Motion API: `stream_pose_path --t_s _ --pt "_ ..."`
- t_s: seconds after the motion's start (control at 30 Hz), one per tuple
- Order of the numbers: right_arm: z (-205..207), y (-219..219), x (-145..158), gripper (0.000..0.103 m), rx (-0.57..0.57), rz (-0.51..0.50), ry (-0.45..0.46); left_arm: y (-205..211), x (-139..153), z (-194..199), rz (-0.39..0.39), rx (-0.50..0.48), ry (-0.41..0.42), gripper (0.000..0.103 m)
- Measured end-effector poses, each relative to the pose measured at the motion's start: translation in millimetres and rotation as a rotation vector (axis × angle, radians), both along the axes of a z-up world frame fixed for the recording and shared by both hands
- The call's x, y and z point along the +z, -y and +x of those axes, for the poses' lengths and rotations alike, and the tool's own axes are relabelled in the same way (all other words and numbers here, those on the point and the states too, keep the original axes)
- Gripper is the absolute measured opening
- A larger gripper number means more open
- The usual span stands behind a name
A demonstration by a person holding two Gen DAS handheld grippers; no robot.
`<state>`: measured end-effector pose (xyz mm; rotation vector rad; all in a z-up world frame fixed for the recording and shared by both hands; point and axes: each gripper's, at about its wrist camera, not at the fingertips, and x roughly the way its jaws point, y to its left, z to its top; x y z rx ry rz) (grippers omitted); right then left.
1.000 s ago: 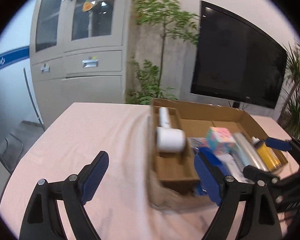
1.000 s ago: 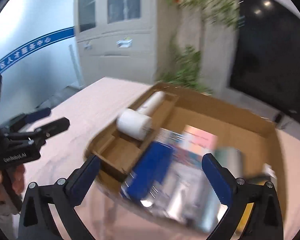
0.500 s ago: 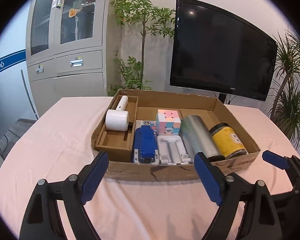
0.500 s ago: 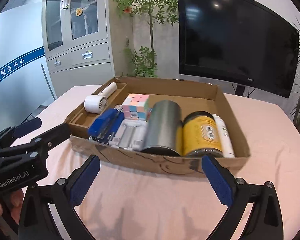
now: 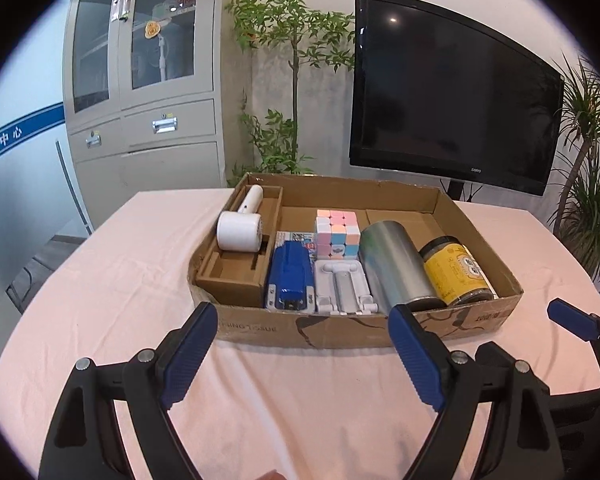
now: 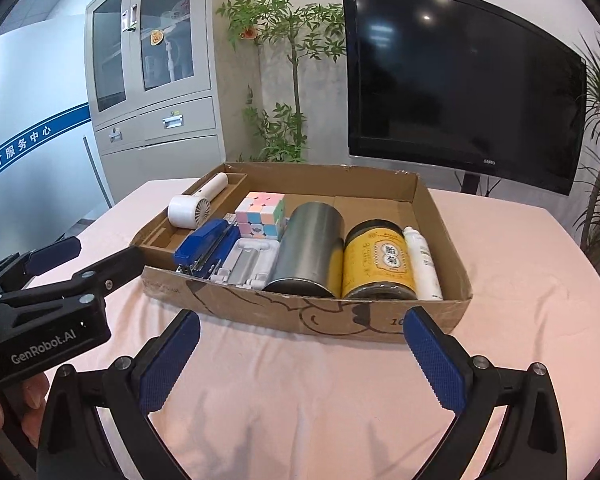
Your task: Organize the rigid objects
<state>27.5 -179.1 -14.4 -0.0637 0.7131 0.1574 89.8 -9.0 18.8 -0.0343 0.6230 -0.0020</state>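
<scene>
A shallow cardboard box [image 5: 340, 330] [image 6: 300, 320] sits on the pink table. It holds a white handheld fan [image 5: 240, 232] [image 6: 188, 210], a blue stapler [image 5: 290, 276] [image 6: 206, 246], a pastel puzzle cube [image 5: 337, 234] [image 6: 260, 214], a white folding stand [image 5: 342, 288] [image 6: 248, 260], a steel cylinder [image 5: 394, 266] [image 6: 310, 250], a yellow jar [image 5: 456, 270] [image 6: 378, 260] and a white bottle [image 6: 422, 264]. My left gripper [image 5: 300, 356] and right gripper [image 6: 302, 364] are open and empty, just in front of the box.
The pink tablecloth [image 5: 120, 272] covers a round table. Behind it stand a grey cabinet [image 5: 148, 120], potted plants [image 5: 292, 80] and a large black screen [image 5: 452, 92]. The left gripper body [image 6: 40, 308] shows at the left of the right wrist view.
Both views swung from the box's left side to face its front edge squarely. The grippers stayed open and empty. Nothing in the box moved.
</scene>
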Motion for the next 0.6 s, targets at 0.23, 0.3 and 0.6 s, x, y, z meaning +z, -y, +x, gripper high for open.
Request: stream_pose_path --t_s 0.23,0.3,0.6 --pt "-5 8 -1 0.103 -0.018 -0.009 -0.011 10 -3 -3 0.011 -0.013 -0.003 0.087" --pt "-6 10 -1 0.103 -0.023 -0.008 -0.014 12 -3 -3 0.011 -0.014 -0.005 0.087" --pt "-9 14 0 0.103 -0.038 -0.020 -0.011 16 -5 -2 0.004 -0.014 -0.016 0.087"
